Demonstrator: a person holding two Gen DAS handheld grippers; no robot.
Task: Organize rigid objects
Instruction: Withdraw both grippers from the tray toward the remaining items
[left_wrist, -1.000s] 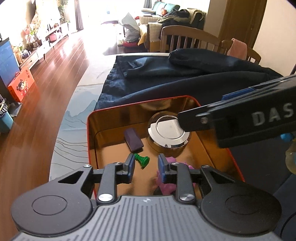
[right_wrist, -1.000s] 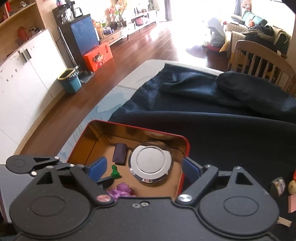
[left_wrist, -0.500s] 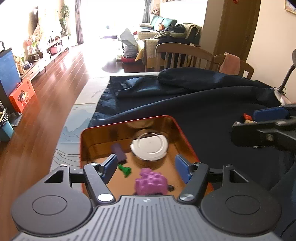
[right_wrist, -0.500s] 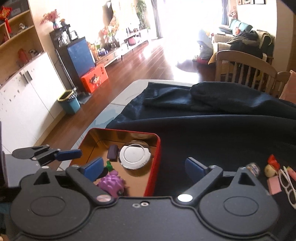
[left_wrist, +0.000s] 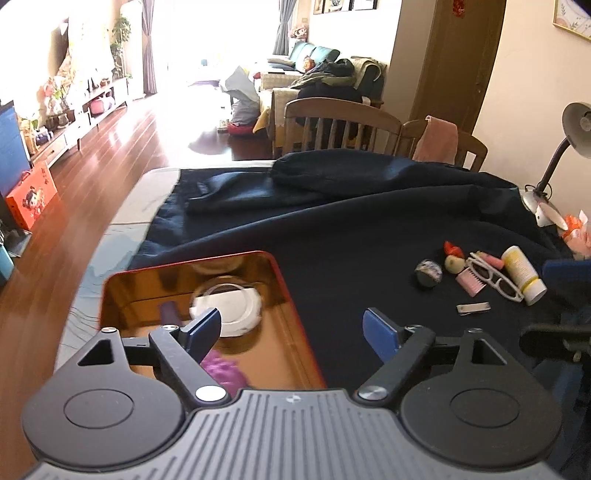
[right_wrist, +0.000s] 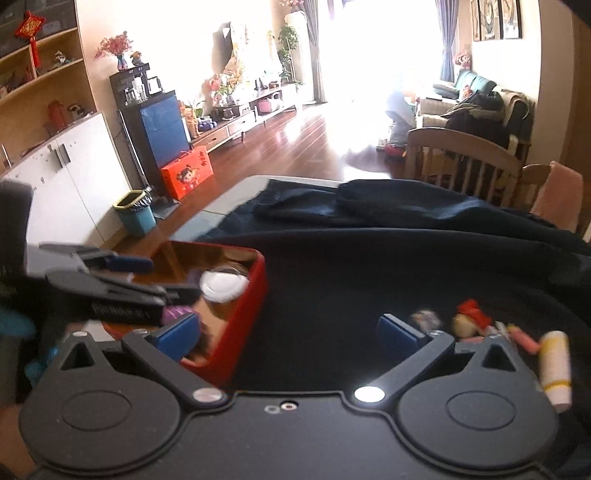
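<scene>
A dark blue cloth covered the table. Wooden chairs stood behind it, a desk lamp at its far corner, an orange box on the floor.

1. Purple toy in tin: blurred, partly behind left gripper finger; shape unclear.
2. Round lid: smeared in right view, detail unreadable.
3. Small ball on cloth: motion-blurred, kind unclear.
4. Tube: label too blurred to read.
5. Right gripper: cut by right edge in left view.
</scene>
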